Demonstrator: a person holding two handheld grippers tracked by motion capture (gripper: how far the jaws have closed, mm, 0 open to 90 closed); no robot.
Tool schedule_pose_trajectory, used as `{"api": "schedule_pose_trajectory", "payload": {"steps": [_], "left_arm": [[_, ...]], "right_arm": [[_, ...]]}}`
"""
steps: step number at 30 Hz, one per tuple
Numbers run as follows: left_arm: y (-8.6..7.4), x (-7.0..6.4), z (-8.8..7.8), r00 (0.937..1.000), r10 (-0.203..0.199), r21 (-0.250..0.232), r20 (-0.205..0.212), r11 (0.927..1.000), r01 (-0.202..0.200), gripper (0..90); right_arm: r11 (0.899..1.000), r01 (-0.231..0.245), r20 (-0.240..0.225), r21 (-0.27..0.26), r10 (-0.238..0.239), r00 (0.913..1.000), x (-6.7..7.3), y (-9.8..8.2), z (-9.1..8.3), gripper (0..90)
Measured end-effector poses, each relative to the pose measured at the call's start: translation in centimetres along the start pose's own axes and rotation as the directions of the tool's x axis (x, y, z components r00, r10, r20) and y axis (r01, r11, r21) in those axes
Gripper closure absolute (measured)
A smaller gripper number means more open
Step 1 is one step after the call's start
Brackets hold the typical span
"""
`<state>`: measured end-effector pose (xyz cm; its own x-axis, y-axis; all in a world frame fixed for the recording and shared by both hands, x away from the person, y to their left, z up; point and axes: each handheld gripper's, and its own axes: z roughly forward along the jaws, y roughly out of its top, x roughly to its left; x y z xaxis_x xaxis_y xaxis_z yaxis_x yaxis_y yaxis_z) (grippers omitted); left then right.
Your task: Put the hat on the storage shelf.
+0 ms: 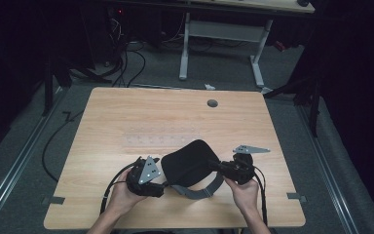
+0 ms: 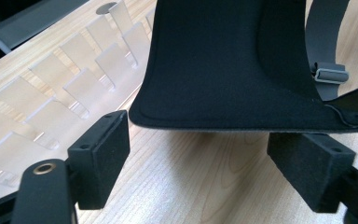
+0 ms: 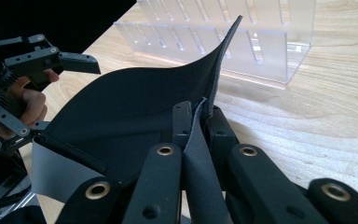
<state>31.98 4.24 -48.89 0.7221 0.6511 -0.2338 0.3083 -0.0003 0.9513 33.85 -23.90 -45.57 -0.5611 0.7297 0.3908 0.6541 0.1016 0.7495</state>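
A black padded eye mask point(image 1: 190, 163) with a grey strap point(image 1: 199, 191) is held just above the wooden table point(image 1: 126, 112), near its front edge. My right gripper point(image 1: 217, 166) is shut on the mask's right edge; in the right gripper view the jaws point(image 3: 200, 119) pinch the fabric while the mask point(image 3: 135, 102) curves up and away. My left gripper point(image 1: 163, 184) is open at the mask's left side. In the left gripper view its pads point(image 2: 100, 158) stand wide apart just below the mask's lower edge point(image 2: 223, 60), not touching it. The strap's buckle point(image 2: 328, 74) hangs at the right.
A clear acrylic slotted rack point(image 1: 160, 136) lies on the table just behind the mask, also seen as a rack point(image 3: 242, 42) in the right gripper view. A grey cable hole point(image 1: 212, 103) sits near the far edge. Beyond the table are a white-legged desk point(image 1: 224, 29) and floor cables.
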Motion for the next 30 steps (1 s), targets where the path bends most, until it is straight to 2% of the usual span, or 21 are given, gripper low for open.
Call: {"api": "schedule_pose_trajectory", "payload": {"steps": [11, 13, 15, 18, 26, 30], "left_arm": [[0.1, -0.1, -0.1, 0.9996, 0.028, 0.002, -0.004, 0.9996, -0.028, 25.3], [0.1, -0.1, -0.1, 0.9995, 0.032, 0.003, -0.004, 0.9995, -0.032, 26.9], [0.1, -0.2, -0.3, 0.9994, 0.032, -0.001, 0.014, 0.9995, -0.032, 33.1], [0.0, -0.4, -0.2, 0.9988, 0.045, 0.005, 0.018, 0.999, -0.045, 35.0], [0.1, -0.3, -0.3, 0.9994, 0.023, 0.022, 0.025, 0.9995, -0.023, 42.8], [0.0, -0.3, -0.3, 0.9991, 0.039, 0.023, 0.017, 0.999, -0.039, 45.6]], "right_arm": [[1.0, 0.026, -0.012, 0.006, -0.026, 0.9996, 0.8, 0.5, 0.3, 85.7], [0.999, 0.032, -0.012, 0.005, -0.032, 0.9994, 1.0, 0.5, 0.3, 85.7], [0.999, 0.034, -0.015, 0.007, -0.034, 0.9993, 1.1, 0.6, 0.3, 85.6], [0.999, 0.031, -0.025, 0.009, -0.031, 0.9992, 1.2, 0.6, 0.4, 85.6], [0.999, 0.033, -0.04, 0.008, -0.033, 0.9987, 1.4, 0.6, 0.7, 85.6], [1.0, 0.03, -0.065, 0.009, -0.029, 0.9975, 1.6, 0.8, 1.2, 85.6]]}}
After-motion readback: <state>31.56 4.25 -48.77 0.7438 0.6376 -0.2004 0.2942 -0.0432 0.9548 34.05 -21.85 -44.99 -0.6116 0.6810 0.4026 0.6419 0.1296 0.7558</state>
